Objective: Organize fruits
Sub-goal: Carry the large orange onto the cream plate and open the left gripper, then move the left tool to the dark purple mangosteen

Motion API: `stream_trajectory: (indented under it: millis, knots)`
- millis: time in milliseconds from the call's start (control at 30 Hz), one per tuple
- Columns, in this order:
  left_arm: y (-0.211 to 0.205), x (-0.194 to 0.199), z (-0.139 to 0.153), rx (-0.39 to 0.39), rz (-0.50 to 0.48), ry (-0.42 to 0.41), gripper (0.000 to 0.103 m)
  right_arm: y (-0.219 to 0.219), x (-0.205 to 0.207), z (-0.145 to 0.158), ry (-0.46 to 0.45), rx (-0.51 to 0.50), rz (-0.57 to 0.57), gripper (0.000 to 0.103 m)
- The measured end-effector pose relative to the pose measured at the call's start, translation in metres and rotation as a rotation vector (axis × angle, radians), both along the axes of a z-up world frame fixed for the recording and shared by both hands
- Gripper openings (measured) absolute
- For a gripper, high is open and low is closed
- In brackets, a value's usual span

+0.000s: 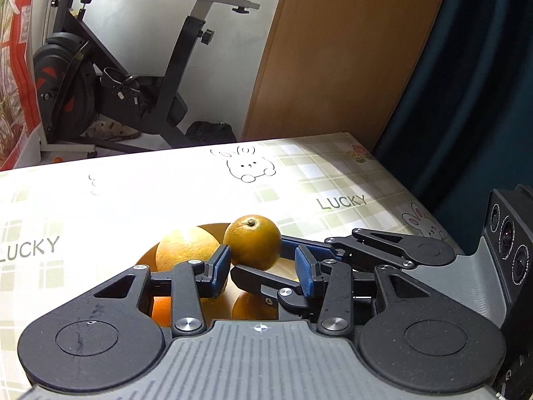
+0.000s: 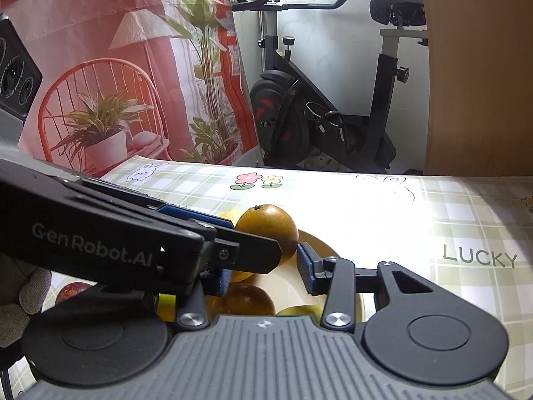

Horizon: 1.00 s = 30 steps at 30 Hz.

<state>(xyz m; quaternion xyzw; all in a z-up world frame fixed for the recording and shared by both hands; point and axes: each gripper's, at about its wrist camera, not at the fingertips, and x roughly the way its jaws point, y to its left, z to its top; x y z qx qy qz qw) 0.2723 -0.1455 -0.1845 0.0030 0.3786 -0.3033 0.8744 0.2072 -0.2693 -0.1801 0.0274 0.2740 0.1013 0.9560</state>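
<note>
L gripper (image 1: 263, 271): blue pads part spread, w/ the top orange (image 1: 252, 241) just ahead of the gap. L pad touches or nearly touches the orange's side; R pad stands clear of it.

R gripper (image 2: 263, 273): comes in from the right & crosses the L one. One finger sits under the orange, the other behind it. In the R wrist view its right pad is at the orange's lower edge, and its left pad is hidden behind the L gripper's body.

Fingers of both bracket the same orange. Cannot tell which one, if either, actually clamps it.

Orange: stem end up, over the bowl (image 2: 328, 250), highest of the fruit there. Larger orange (image 1: 186, 250) just beside it, w/ more orange & yellow-green fruit lower in the bowl.

Bowl on a checked table (image 1: 133, 200) printed w/ rabbits & "LUCKY".

Dark red fruit (image 2: 71, 291) on the table outside the bowl, near a gloved hand (image 2: 20, 303).

Exercise bike (image 1: 116, 83) behind the table.
</note>
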Motion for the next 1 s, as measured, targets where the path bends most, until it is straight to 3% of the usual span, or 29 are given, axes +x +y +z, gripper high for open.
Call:
stream_trajectory:
  millis: [167, 333, 567, 1000]
  knots:
    - [0.002, 0.005, -0.003, -0.001, -0.029, 0.026, 0.044, -0.003, 0.01, -0.006, 0.072, 0.025, -0.057, 0.044]
    - [0.013, -0.005, 0.008, -0.022, -0.021, 0.013, 0.044, -0.005, 0.002, 0.0, 0.076, 0.052, -0.124, 0.044]
    - [0.046, -0.03, 0.031, -0.059, 0.019, -0.029, 0.045, 0.011, -0.03, 0.021, 0.012, 0.063, -0.142, 0.044]
    - [0.128, -0.069, 0.072, -0.031, 0.081, -0.134, 0.045, 0.076, -0.068, 0.057, -0.107, 0.002, -0.093, 0.044]
